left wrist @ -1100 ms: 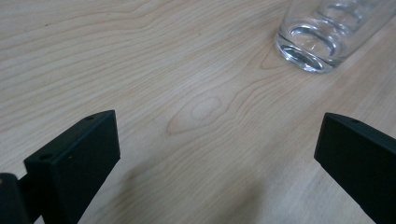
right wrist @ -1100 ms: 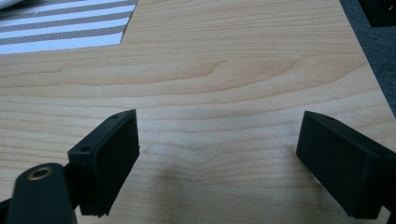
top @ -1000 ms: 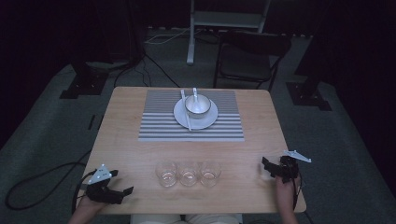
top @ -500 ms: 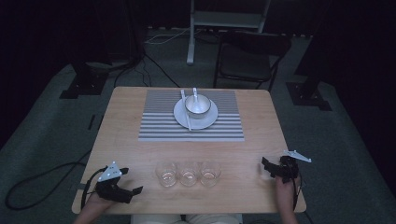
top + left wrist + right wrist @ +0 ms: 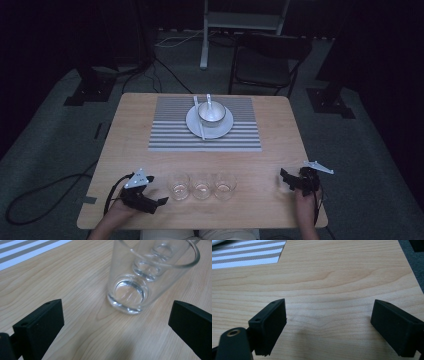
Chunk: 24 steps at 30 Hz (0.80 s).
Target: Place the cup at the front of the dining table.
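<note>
Three clear empty glasses stand in a row near the table's front edge: left glass [image 5: 178, 186], middle glass [image 5: 202, 187], right glass [image 5: 224, 186]. My left gripper [image 5: 157, 190] lies on the wood just left of the row, open and pointing at the left glass. In the left gripper view that left glass [image 5: 135, 277] stands close ahead, beyond the tips of the wide-apart jaws of the left gripper [image 5: 116, 315], untouched. My right gripper [image 5: 285, 180] rests at the front right, open. The right gripper [image 5: 329, 315] has bare wood between its jaws.
A grey-striped placemat [image 5: 170, 135] lies at the table's far middle, with a white plate [image 5: 220, 131], a metal bowl [image 5: 211, 113], a spoon [image 5: 208, 99] and a chopstick [image 5: 200, 122] on it. A dark chair [image 5: 267, 65] stands beyond the table.
My left gripper has slid right and forward, closing on the left glass. The right gripper and the glasses have stayed put.
</note>
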Each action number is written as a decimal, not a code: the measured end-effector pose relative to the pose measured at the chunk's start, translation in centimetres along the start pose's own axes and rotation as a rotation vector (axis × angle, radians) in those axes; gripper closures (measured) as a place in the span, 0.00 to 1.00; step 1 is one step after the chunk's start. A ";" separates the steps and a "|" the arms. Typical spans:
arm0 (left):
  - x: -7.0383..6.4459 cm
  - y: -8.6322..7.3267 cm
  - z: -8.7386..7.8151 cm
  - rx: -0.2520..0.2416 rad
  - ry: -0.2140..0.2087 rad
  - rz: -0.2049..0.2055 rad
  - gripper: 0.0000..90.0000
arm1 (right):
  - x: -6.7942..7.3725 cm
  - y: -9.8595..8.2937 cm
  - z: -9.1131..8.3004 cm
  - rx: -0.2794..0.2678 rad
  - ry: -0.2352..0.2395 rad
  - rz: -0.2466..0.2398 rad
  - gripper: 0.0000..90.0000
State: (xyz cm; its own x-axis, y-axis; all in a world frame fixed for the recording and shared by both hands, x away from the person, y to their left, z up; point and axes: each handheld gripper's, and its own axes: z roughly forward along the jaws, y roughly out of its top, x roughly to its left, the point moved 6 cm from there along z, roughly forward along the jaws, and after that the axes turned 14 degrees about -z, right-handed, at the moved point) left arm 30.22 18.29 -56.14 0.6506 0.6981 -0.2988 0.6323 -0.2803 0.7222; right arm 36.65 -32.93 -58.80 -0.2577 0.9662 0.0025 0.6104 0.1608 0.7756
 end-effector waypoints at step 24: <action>-2.6 2.3 4.4 -0.018 -0.038 0.066 0.06 | 0.1 0.0 0.1 0.011 0.002 -0.005 0.14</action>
State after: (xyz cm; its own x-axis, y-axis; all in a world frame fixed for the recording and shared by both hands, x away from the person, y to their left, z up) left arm 31.81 12.90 -56.48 0.7061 0.6532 -0.2735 0.5803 -0.3123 0.7522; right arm 36.64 -32.81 -58.86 -0.2626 0.9649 0.0004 0.6173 0.1677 0.7686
